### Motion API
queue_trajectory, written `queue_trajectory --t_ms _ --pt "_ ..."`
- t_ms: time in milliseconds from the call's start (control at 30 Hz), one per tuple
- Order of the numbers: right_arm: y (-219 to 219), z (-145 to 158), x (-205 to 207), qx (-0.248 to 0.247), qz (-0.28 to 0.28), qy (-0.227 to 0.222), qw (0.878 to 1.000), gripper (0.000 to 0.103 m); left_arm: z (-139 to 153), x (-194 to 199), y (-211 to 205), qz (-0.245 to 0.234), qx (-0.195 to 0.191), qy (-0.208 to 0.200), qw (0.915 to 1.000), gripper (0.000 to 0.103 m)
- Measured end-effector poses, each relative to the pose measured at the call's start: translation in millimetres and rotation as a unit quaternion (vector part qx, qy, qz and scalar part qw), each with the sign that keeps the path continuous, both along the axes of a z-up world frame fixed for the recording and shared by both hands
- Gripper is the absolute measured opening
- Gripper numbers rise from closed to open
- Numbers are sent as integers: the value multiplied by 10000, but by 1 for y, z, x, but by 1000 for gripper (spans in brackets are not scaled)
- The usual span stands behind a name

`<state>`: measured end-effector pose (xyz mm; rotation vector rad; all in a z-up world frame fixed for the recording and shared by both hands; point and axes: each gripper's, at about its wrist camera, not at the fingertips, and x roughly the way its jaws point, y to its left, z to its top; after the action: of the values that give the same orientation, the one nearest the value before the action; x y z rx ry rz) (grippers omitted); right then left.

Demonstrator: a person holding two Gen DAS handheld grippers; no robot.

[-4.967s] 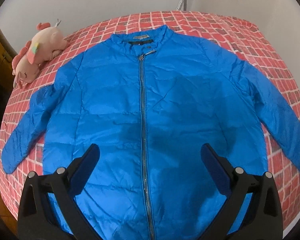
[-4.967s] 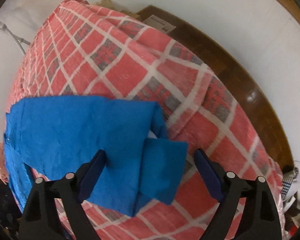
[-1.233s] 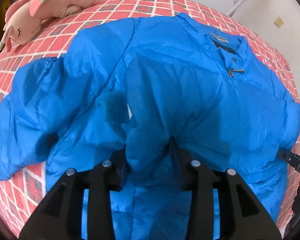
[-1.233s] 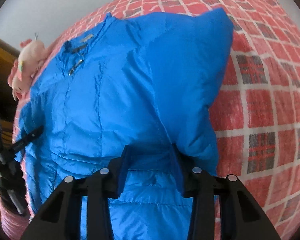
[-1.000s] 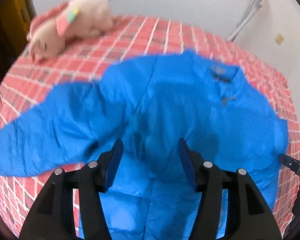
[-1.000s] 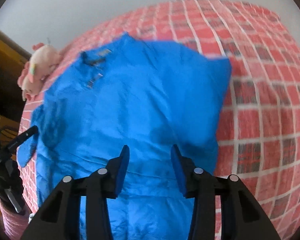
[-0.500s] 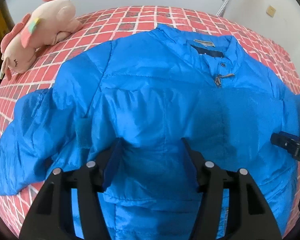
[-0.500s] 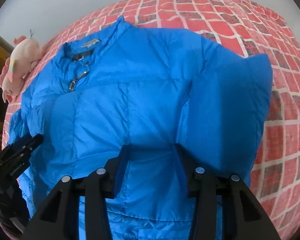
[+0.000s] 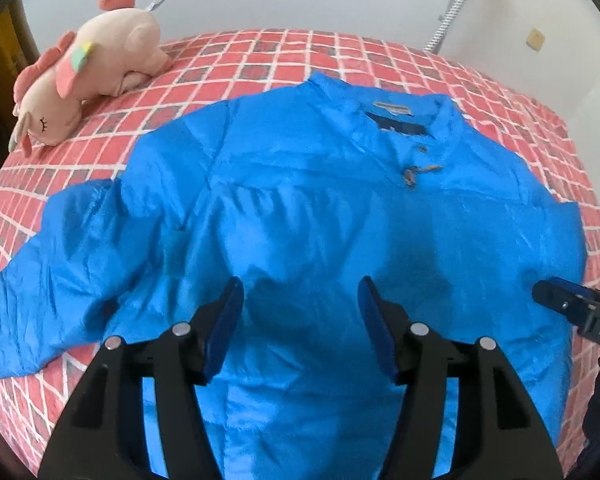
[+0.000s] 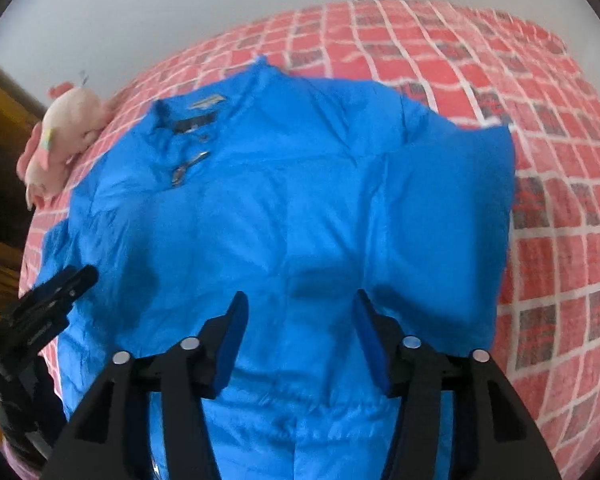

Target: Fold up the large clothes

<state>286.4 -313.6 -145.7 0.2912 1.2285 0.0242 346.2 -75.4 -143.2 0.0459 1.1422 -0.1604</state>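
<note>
A blue puffer jacket (image 9: pixel 300 216) lies on the red checked bed, collar at the far side; it also shows in the right wrist view (image 10: pixel 268 220). Its lower part is folded up over the chest. One sleeve (image 9: pixel 60 272) lies spread out to the left; the other side (image 10: pixel 448 216) is folded in. My left gripper (image 9: pixel 300 320) is open and empty, above the folded edge. My right gripper (image 10: pixel 298 328) is open and empty over the same fold. Each gripper shows at the edge of the other's view.
A pink plush toy (image 9: pixel 84 68) lies at the bed's far left corner, also in the right wrist view (image 10: pixel 60 136). The red checked bedspread (image 9: pixel 500 92) surrounds the jacket. White walls stand behind; a metal hose (image 9: pixel 452 4) hangs at the back.
Both grippers were shut on the jacket's hem and carried it up over the chest. They have let go, opened and drawn back a little; the fold now lies flat.
</note>
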Motion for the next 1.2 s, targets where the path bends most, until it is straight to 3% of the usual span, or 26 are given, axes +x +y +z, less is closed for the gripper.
queue_trajectory --t_ms 133,433,633,733,833,967,1067,1200 --pt "6 -21 0 -34 14 229 9997 55 -24 5 0 5 16 252 9997 59" --pt "10 -33 -2 -135 0 76 9999 56 -34 8 0 -64 -10 175 9998 59" --pt "5 -10 -12 170 -16 107 9998 56 -14 0 18 69 -373 299 9988 60" --pt "14 1 -23 -82 83 127 9999 56 8 -16 46 223 -427 132 9988 64" --pt "20 3 -26 -197 176 185 9995 57 17 -34 96 576 -335 92 9977 67" --pt "26 4 -24 -256 206 223 9992 59 15 -54 190 1442 60 287 9891 69" --pt "33 7 -20 -330 288 183 9989 60 12 -77 270 2196 397 412 9739 72" --pt "40 6 -18 -443 375 213 9981 61 9 -103 371 3190 365 596 9452 72"
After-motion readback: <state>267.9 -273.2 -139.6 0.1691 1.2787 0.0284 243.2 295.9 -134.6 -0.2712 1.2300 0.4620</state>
